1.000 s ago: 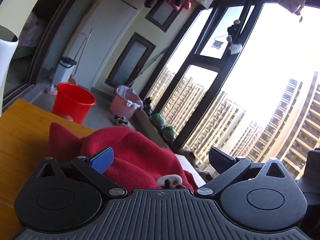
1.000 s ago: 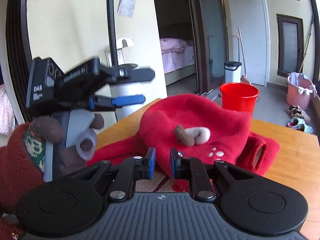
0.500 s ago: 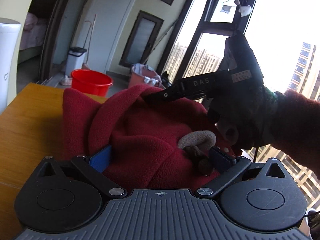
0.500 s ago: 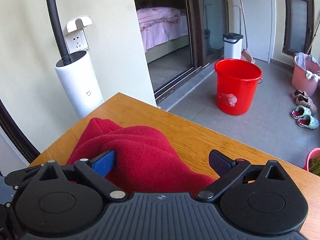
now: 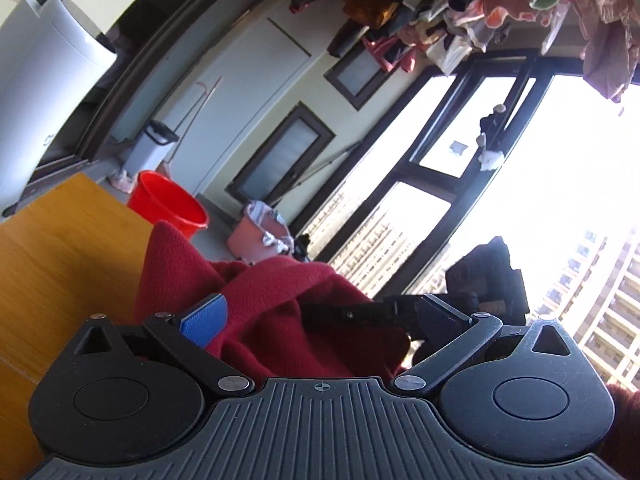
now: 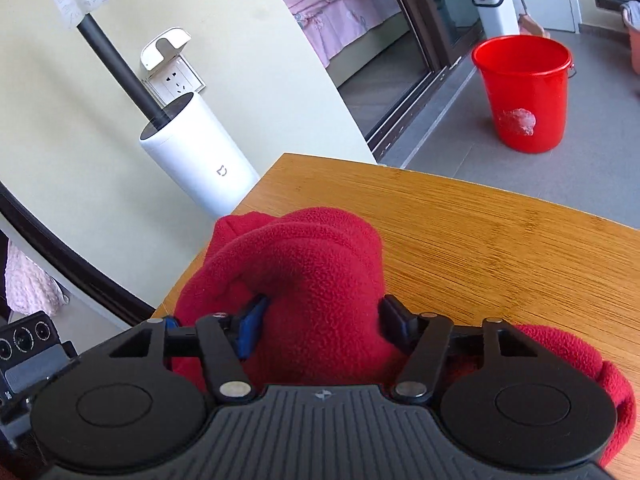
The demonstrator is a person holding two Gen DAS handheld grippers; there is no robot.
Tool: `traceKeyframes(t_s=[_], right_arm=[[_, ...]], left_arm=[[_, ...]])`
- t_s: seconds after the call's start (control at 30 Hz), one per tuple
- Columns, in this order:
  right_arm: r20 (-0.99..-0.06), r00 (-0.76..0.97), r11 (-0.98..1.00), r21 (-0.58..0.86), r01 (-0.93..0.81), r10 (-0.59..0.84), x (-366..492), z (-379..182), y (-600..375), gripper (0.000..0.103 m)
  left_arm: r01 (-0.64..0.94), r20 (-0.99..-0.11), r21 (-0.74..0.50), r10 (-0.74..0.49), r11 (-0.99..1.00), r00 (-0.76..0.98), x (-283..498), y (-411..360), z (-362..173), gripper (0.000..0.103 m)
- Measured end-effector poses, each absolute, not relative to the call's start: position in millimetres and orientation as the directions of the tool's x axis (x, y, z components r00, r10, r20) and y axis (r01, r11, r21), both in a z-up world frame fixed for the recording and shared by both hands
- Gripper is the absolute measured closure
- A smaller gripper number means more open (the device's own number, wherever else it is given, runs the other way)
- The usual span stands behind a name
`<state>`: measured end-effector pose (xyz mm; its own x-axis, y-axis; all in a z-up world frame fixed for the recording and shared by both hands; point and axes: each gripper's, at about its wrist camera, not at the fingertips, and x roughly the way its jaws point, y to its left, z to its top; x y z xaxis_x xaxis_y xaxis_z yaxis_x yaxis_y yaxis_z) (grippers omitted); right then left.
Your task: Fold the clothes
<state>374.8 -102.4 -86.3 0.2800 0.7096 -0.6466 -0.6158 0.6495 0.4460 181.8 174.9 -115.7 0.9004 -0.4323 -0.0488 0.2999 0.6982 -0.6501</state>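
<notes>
My right gripper (image 6: 320, 320) has its jaws clenched on a thick bunch of the red fleece (image 6: 304, 280), which lies heaped on the counter (image 6: 500, 240) near its 9 o'clock edge. My left gripper (image 5: 320, 320) has its jaws spread wide, fleece (image 5: 280, 300) bulging between them, ungrasped. The right gripper's black finger crosses that view at 3 o'clock. A red bucket (image 6: 522, 92) stands on the floor at 1 o'clock.
</notes>
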Motion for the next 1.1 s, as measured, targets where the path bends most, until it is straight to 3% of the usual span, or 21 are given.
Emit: traceKeyframes(t_s=[0.17,0.33,0.47,0.6,0.67,0.7,0.77,0.83,0.97,1.0,1.1], right_arm=[[-0.602,0.381,0.618,0.248,-0.746,0.702,285,-46,-101,0.052],[-0.581,0.441,0.626,0.156,-0.764,0.684,201,-51,-105,0.052],[-0.557,0.491,0.638,0.094,-0.764,0.670,146,-62,-105,0.051],[-0.532,0.544,0.662,0.043,-0.749,0.649,109,-69,-103,0.050],[-0.521,0.578,0.682,0.011,-0.731,0.628,94,-70,-102,0.050],[-0.516,0.592,0.691,-0.001,-0.723,0.619,89,-68,-103,0.050],[-0.509,0.614,0.711,-0.007,-0.703,0.603,79,-60,-109,0.050],[-0.494,0.629,0.726,0.007,-0.688,0.601,73,-48,-121,0.046],[-0.480,0.669,0.796,0.113,-0.594,0.567,85,-42,-151,0.011],[-0.486,0.679,0.817,0.148,-0.557,0.551,92,-45,-158,0.007],[-0.510,0.700,0.865,0.249,-0.436,0.500,113,-53,-181,0.007]], left_arm=[[0.274,0.072,-0.741,-0.334,0.613,0.940,169,209,-112,0.000],[0.331,0.075,-0.783,-0.447,0.527,0.891,166,230,-89,0.000],[0.409,0.000,-0.702,-0.575,0.583,0.818,174,211,-56,0.000],[0.368,-0.144,-0.667,-0.597,0.648,0.789,181,183,-49,0.000],[0.370,-0.208,-0.637,-0.612,0.677,0.763,172,174,-55,0.006],[0.371,-0.240,-0.611,-0.610,0.699,0.755,166,169,-60,0.016],[0.386,-0.259,-0.585,-0.616,0.713,0.744,152,169,-69,0.019],[0.392,-0.267,-0.577,-0.620,0.716,0.738,141,173,-73,0.027],[0.377,-0.328,-0.489,-0.567,0.786,0.756,118,176,-80,0.028],[0.384,-0.339,-0.475,-0.568,0.792,0.750,113,176,-82,0.028],[0.400,-0.343,-0.449,-0.568,0.799,0.748,99,175,-81,0.028]])
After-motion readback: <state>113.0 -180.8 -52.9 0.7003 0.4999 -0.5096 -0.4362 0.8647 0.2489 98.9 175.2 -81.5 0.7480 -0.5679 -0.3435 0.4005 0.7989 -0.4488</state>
